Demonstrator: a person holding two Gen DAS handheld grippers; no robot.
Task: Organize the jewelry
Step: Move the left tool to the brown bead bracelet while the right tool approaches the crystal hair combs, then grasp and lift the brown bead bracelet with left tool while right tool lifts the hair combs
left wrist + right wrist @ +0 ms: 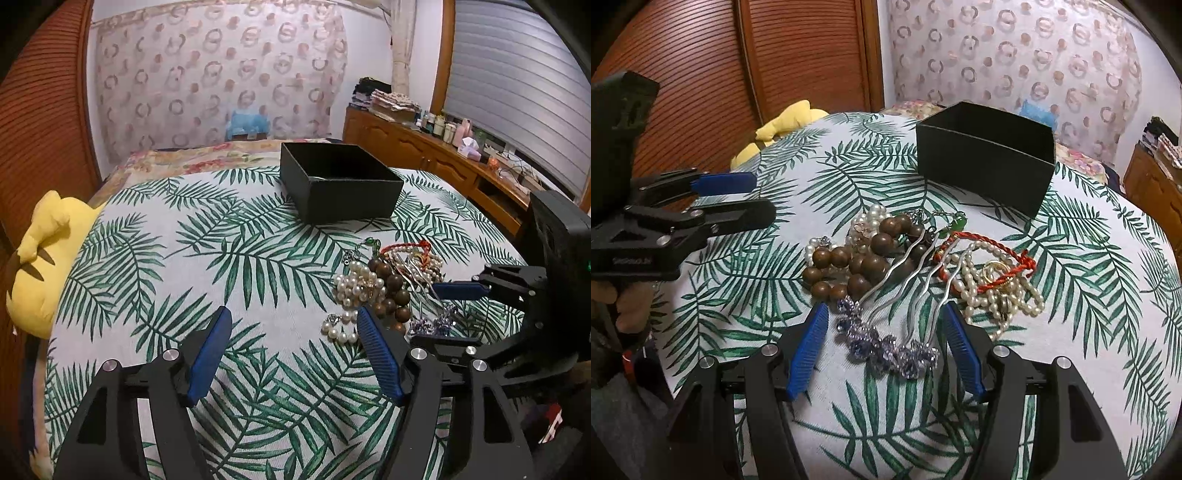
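Here, jewelry pile (pixel 916 266), black box (pixel 986 162)

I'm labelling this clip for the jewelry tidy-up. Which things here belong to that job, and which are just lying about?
Belongs to the job:
black box
wooden bead bracelet
pearl strands
red cord bracelet
silver hair comb with crystals

Just lying about:
yellow plush toy
bottles on the sideboard
folded fabrics

Cloth (pixel 155 258) left of jewelry pile (pixel 916 266) free; black box (pixel 340 181) blocks behind.
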